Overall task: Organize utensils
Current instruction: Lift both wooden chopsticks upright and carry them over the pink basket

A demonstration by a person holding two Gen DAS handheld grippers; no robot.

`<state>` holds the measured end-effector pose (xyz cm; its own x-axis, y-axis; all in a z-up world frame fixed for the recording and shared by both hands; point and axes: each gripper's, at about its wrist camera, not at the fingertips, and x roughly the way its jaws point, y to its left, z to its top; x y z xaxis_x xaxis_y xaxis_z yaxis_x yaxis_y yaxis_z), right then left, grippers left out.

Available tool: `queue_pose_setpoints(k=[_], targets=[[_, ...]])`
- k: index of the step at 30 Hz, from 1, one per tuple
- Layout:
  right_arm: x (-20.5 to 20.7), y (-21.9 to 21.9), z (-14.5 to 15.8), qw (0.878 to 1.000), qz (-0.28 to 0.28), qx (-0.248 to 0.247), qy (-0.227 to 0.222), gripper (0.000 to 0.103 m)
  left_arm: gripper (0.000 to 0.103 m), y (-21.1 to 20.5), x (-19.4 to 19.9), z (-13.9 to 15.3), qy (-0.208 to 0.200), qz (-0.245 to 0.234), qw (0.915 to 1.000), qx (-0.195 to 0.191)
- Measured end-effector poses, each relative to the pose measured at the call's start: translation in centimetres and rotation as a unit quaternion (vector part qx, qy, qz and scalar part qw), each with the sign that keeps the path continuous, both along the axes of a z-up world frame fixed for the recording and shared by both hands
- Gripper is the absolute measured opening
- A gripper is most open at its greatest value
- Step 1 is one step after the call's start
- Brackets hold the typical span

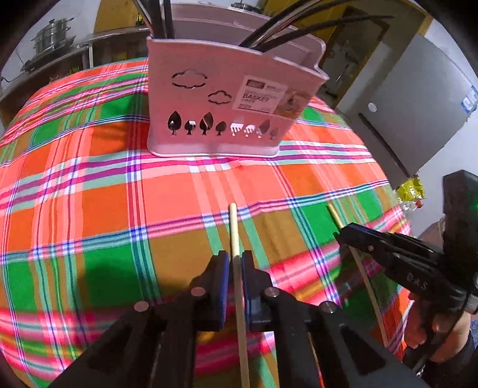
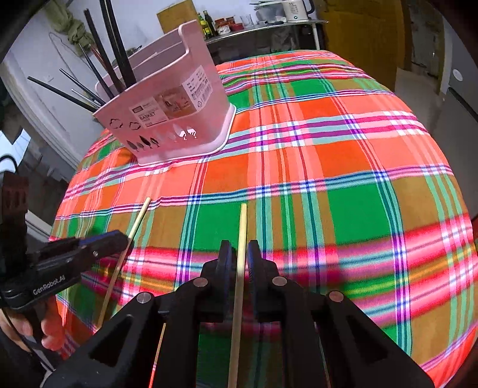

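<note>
Each gripper holds one pale wooden chopstick low over the plaid tablecloth [image 1: 104, 185]. In the left wrist view my left gripper [image 1: 236, 256] is shut on a chopstick [image 1: 234, 226] that points toward the pink utensil basket [image 1: 209, 98]. To its right, my right gripper [image 1: 339, 232] grips the second chopstick [image 1: 333, 213]. The right wrist view shows my right gripper [image 2: 239, 246] shut on its chopstick [image 2: 242, 221], with my left gripper [image 2: 127, 238] and its chopstick [image 2: 140, 218] at the left. The basket [image 2: 167, 119] stands upright at the far side and holds several dark chopsticks [image 2: 116, 50].
The tablecloth [image 2: 328, 149] stretches to the right of the basket. A grey fridge [image 1: 418, 98] stands past the table's right edge, and a steel steamer pot [image 1: 53, 32] sits on a shelf at the back left. Bottles [image 2: 206, 22] and a kettle [image 2: 295, 10] stand on a back counter.
</note>
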<state>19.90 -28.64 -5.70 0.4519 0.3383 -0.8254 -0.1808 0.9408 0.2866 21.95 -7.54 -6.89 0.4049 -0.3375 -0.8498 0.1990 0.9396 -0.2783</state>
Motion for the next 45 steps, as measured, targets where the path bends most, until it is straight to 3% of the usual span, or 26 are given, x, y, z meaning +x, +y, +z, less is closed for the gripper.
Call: queue_pose_setpoints(k=[12,18,25,35,45], targets=[[1.3,1.8,0.0,0.998,0.028,-0.047,0.015,0.011,0.009,-1.8,1.5,-0.3,0.000,-0.027,0.9991,0.032],[1.6,2.0,0.0,0.997,0.037,-0.060,0.018,0.005,0.009,-3.0,1.2,-0.2,-0.010,-0.041,0.9965,0.073],[1.5,2.4,1.3,0.998,0.042,-0.043,0.010,0.005,0.005,-1.8,1.6,0.4,0.000,-0.038,0.9977,0.056],[0.5,2.3,7.3,0.998,0.042,-0.022,-0.052,0.005,0.005,0.9,-0.4,8.3,-0.066,-0.039,0.9970,0.008],[-1.1,3.0,13.6,0.992,0.040,-0.012,-0.121,0.005,0.005,2.1,-1.9,15.8,-0.150,-0.033,0.9879,-0.026]])
